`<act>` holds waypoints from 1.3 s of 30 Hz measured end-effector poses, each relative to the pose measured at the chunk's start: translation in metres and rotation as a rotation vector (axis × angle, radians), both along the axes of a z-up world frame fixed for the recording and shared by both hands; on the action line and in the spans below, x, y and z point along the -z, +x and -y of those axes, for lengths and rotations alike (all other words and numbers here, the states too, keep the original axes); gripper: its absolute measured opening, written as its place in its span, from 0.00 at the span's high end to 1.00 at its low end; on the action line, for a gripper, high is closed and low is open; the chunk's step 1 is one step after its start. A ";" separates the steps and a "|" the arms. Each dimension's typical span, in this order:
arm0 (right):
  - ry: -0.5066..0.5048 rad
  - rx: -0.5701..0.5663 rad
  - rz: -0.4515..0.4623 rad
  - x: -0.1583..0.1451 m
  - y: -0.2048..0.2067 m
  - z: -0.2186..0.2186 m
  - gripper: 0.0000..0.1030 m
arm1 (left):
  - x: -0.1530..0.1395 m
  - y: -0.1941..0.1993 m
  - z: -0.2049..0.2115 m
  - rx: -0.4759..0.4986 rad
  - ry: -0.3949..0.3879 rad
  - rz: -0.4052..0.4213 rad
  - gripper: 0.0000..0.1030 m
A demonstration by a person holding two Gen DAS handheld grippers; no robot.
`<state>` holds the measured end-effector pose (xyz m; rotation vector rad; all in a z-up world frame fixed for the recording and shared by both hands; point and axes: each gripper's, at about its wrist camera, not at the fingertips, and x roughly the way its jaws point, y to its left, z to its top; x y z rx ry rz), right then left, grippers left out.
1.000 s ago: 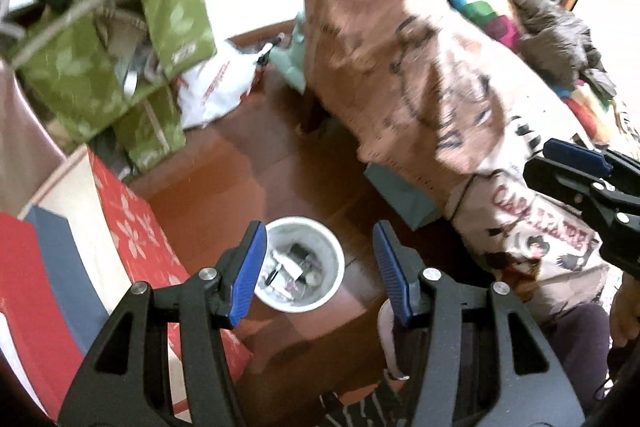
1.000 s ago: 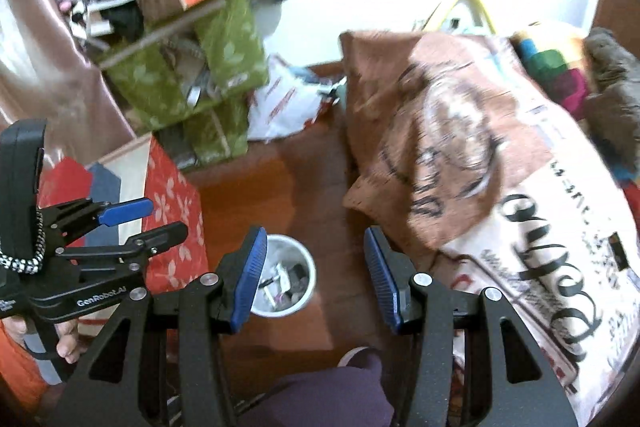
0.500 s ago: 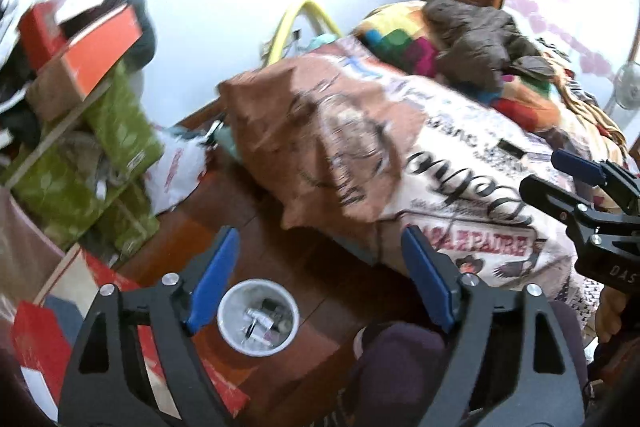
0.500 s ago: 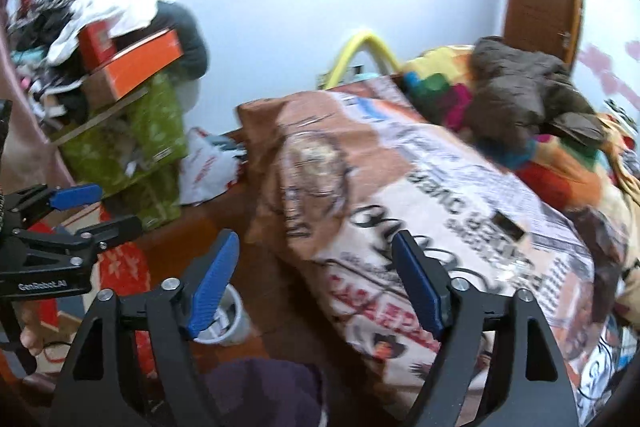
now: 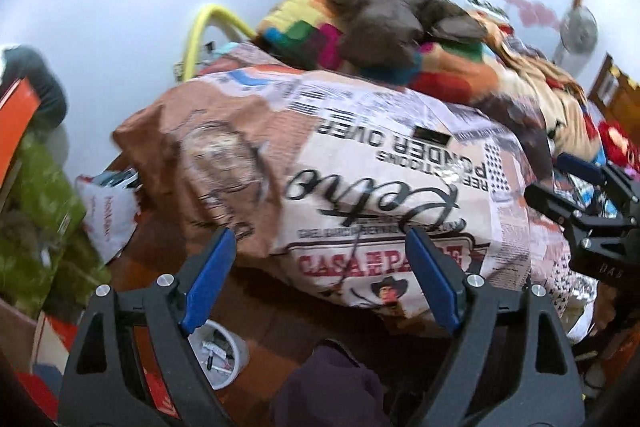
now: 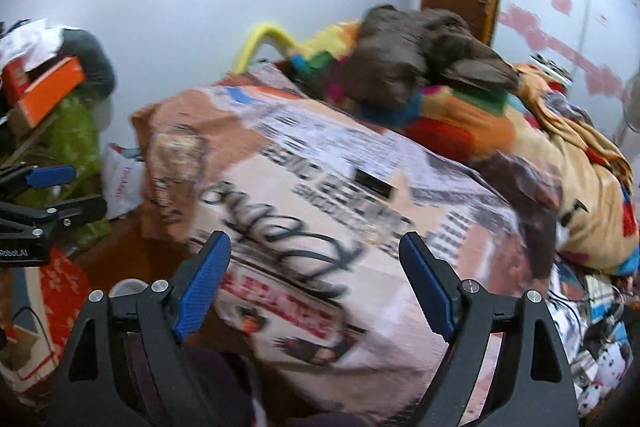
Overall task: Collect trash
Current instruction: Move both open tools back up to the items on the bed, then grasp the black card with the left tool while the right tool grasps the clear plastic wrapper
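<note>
left gripper [image 5: 320, 275]: jaws wide apart, empty, above floor | right gripper [image 6: 314, 281]: jaws opening, empty, over printed bedcover [image 6: 320, 195] | trash bin [image 5: 220, 353]: on floor beside bed, under left gripper's left finger

The printed bedcover [image 5: 384, 187] ahead of the left gripper's jaws carried upside-down black lettering reading "PONDER OVER", with a large looping script word below it that could not be made out. Nearer the jaws, red capitals on the same cover read "CASA" followed by a partly hidden word. Off to the left of the right gripper's jaws, the body of the left gripper [image 6: 60, 187] showed white letters reading "Robot.AI". A white bag [image 5: 106, 215] bore red print, too blurred to read.
</note>
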<state>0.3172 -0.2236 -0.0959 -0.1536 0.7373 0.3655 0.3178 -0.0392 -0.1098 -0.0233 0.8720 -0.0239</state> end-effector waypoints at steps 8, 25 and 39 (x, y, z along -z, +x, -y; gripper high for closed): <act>0.012 0.107 -0.094 0.030 0.038 0.058 0.19 | 0.036 0.061 0.069 0.158 0.015 -0.094 0.16; -0.015 0.065 -0.240 0.126 0.130 0.029 0.19 | 0.098 0.144 0.079 0.135 -0.058 -0.166 0.16; -0.058 0.002 -0.161 0.134 0.133 0.021 0.71 | 0.113 0.206 0.092 0.221 -0.038 -0.143 0.16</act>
